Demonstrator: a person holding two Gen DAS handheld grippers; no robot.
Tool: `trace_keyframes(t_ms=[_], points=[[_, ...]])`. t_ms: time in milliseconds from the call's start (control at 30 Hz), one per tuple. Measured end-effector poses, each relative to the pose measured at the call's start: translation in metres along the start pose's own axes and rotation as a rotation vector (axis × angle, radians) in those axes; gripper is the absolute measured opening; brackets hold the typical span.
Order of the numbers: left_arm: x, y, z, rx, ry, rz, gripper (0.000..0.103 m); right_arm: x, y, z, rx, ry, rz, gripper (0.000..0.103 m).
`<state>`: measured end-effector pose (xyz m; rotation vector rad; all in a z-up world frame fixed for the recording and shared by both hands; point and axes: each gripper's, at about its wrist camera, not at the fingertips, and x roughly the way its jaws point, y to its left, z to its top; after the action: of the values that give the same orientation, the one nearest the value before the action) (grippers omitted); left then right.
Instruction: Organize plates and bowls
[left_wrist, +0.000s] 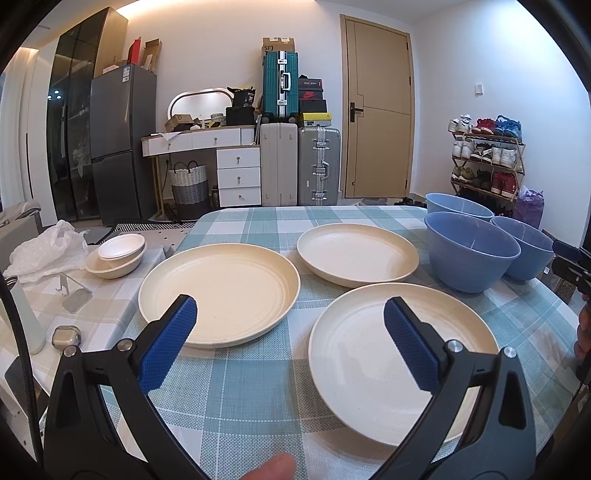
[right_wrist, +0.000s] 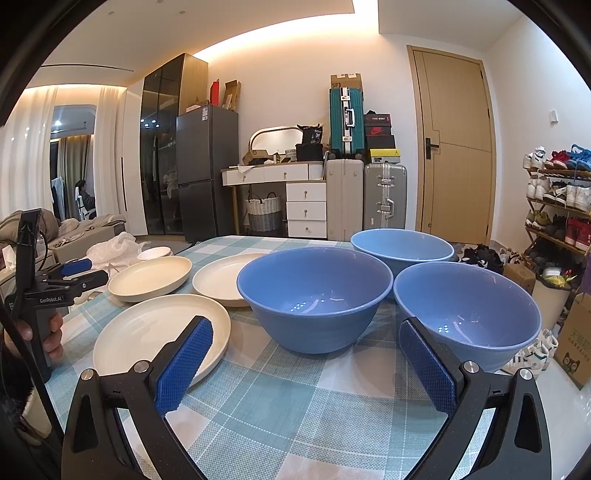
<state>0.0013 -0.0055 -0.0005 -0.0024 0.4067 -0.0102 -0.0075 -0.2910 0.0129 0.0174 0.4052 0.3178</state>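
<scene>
In the left wrist view, the left gripper (left_wrist: 290, 317) fills the lower frame with its blue-padded jaws wide apart and holding nothing. Three cream plates lie separately on a checked tablecloth (left_wrist: 255, 398): the near plate (left_wrist: 373, 373) at lower right, the left plate (left_wrist: 236, 288) at centre left, the far plate (left_wrist: 356, 254) above centre. Blue bowls cluster at the right edge. In the right wrist view, the right gripper (right_wrist: 304, 336), jaws likewise apart and empty, faces three blue bowls: the middle bowl (right_wrist: 314, 295) at centre, the right bowl (right_wrist: 469, 314), the back bowl (right_wrist: 402, 247). Stacking probably begins by pinching one rim squarely and lifting level.
</scene>
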Motion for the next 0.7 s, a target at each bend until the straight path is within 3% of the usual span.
trace_keyframes(t_ms=[700], points=[[-0.0010, -0.0002, -0.0001, -0.004, -0.001, -0.001, 0.101, 0.0041, 0.0031, -0.0085, -0.010, 0.025, 0.000, 0.103]])
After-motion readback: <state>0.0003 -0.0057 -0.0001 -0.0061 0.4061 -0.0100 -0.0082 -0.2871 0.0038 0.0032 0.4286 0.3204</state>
